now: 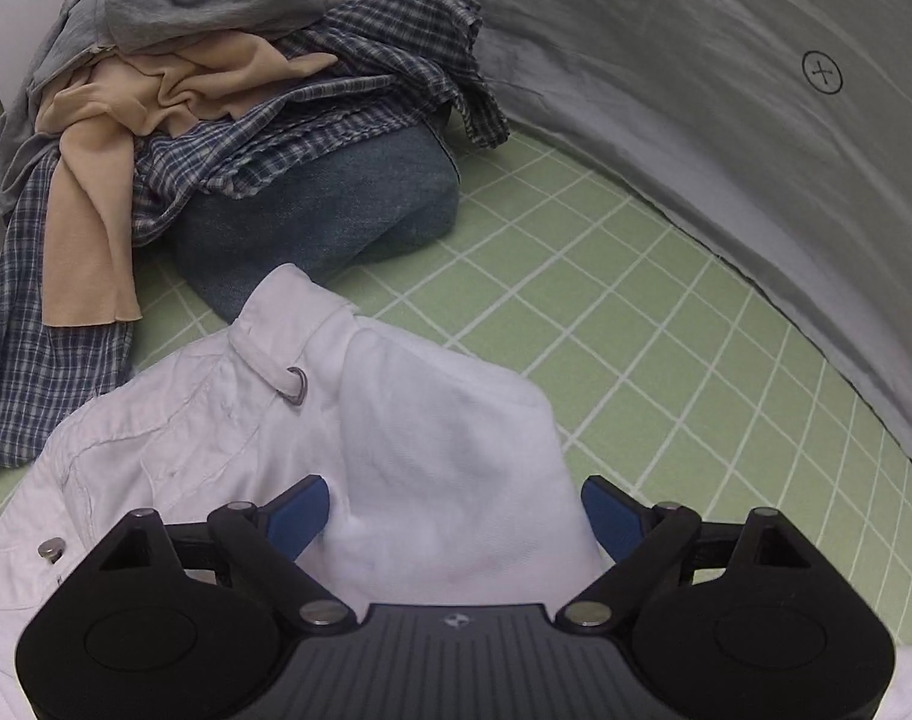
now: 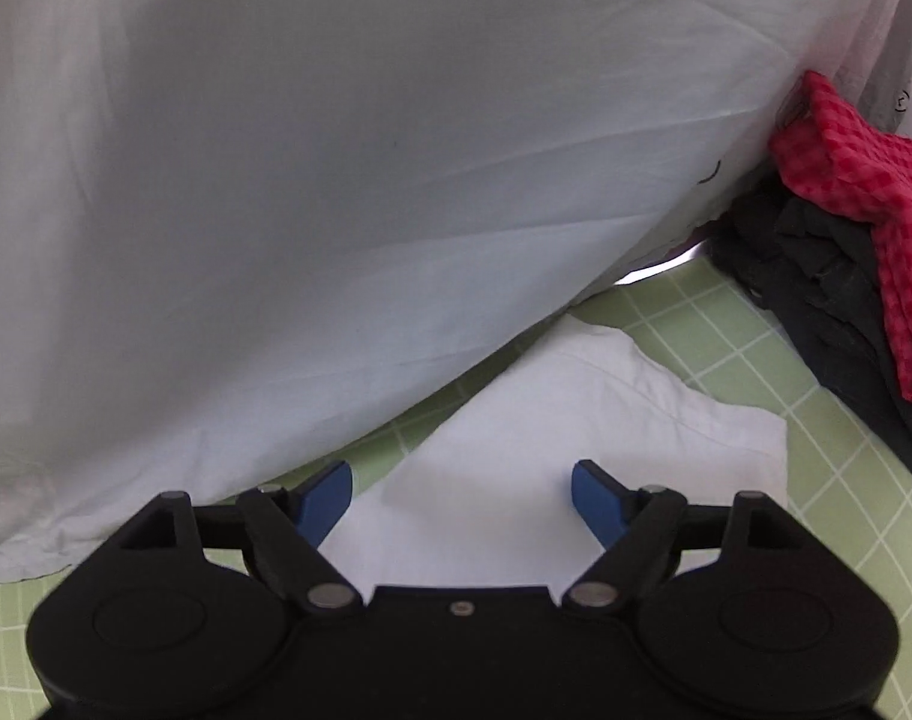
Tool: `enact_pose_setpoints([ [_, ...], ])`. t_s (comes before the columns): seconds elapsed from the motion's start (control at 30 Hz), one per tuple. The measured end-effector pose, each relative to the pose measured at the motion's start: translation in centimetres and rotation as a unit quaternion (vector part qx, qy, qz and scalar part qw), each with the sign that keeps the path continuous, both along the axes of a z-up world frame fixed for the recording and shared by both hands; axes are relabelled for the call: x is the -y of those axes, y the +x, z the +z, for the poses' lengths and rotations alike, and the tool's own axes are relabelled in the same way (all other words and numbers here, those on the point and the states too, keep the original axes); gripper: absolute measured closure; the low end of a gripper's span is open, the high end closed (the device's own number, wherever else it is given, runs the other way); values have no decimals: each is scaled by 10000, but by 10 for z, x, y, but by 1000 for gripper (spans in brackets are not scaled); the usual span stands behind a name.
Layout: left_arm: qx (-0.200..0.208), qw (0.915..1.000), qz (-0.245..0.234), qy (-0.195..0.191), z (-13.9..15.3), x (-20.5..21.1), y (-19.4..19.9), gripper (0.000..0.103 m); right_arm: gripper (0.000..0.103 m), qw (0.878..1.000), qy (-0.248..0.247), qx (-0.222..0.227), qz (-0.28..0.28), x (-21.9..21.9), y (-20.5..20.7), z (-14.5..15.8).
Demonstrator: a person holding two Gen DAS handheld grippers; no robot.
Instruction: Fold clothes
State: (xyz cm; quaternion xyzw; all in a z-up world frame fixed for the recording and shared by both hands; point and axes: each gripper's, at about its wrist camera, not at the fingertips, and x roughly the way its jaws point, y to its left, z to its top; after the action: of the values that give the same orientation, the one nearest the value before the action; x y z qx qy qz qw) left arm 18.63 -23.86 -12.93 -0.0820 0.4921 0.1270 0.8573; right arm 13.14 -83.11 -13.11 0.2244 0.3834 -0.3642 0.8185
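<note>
1. Left gripper (image 1: pixel 454 510): jaws wide open, straddling a raised fold of the white trousers (image 1: pixel 228 420) at lower centre; nothing gripped.
2. Right gripper (image 2: pixel 462 495): jaws wide open above white cloth (image 2: pixel 576 420) on the green mat (image 2: pixel 756 324).
3. Clothes pile (image 1: pixel 216 120): upper left.

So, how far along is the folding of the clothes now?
Done: hard to say; a red checked cloth lies on dark clothes at the right, but I cannot tell whether they are folded. In hand: white trousers lie on the green mat, with the open left gripper and right gripper over them, gripping nothing. Left: the crumpled pile of grey, beige, plaid and denim.
</note>
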Motion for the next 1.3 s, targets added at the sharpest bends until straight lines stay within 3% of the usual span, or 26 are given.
enact_pose_setpoints([
  [0.1,35,10000,9,40,-1,-3,-5,33,19,9995,6,-220,-216,1,3,-10],
  [0.13,39,10000,56,24,-1,-5,-7,39,24,9996,-43,-218,-187,0,1,-10],
  [0.23,77,9995,209,-244,-1,-14,-13,71,71,9995,-237,-136,-144,-4,-18,0],
  [0.33,186,9981,263,-534,7,-21,-22,91,96,9993,-327,154,-32,-6,-48,19],
  [0.37,235,9975,261,-614,11,-23,-26,93,98,9990,-357,251,5,-7,-58,25],
  [0.5,501,9942,247,-924,32,-36,-48,98,98,9967,-476,637,153,-11,-97,51],
  [0.6,727,9929,92,-940,50,-45,-75,98,99,9935,-620,921,250,-18,-132,72],
  [0.7,836,9923,-43,-910,62,-56,-107,99,99,9889,-992,1089,185,-45,-191,96],
  [0.8,818,9925,-25,-911,66,-70,-142,99,99,9873,-1097,1140,-148,-67,-260,103],
  [0.9,619,9941,75,-885,57,-83,-174,99,99,9913,-804,885,-552,-84,-319,78],
  [1.0,253,9968,91,-752,38,-90,-197,98,98,9963,-296,240,-766,-92,-370,31],
  [1.13,126,9976,101,-671,35,-94,-217,89,93,9940,235,-188,-1053,-107,-411,-4],
  [1.2,253,9975,66,-654,42,-92,-219,82,80,9930,144,-156,-1163,-112,-419,0],
  [1.27,380,9971,85,-647,49,-90,-215,77,54,9925,-134,-59,-1215,-115,-416,11],
  [1.3,443,9969,94,-644,53,-88,-213,75,53,9921,-310,-1,-1219,-115,-412,18],
])
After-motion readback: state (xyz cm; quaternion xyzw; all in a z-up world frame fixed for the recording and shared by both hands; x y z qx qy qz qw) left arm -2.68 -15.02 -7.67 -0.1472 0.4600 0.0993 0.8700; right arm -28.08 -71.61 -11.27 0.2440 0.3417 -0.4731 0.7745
